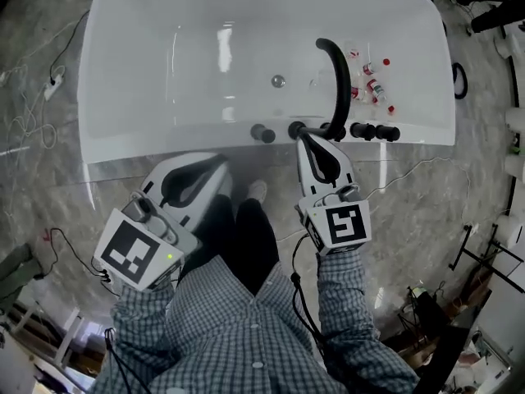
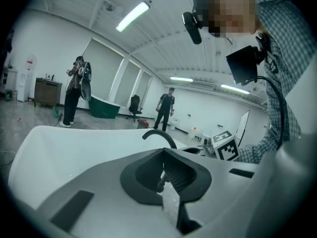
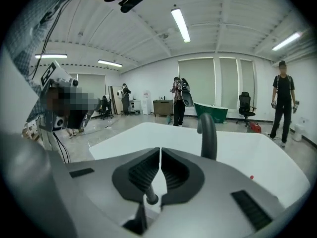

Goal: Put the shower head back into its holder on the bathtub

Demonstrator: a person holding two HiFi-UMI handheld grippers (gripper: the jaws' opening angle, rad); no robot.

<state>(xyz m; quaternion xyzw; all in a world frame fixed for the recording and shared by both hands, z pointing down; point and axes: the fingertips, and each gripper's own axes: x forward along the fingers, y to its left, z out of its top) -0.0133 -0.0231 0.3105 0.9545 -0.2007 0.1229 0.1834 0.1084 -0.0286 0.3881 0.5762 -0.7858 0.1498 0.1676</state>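
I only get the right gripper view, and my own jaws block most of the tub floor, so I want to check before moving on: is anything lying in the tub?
Observer: Yes. The head view shows small red-capped bottles lying on the floor of the bathtub, right of the black spout.
Operator: Is the left gripper holding anything?
Observer: No. In its own view the left gripper has its jaws together with nothing held.
Operator: What sits on the near rim?
Observer: A row of black knobs runs along it, on both sides of the spout's base.
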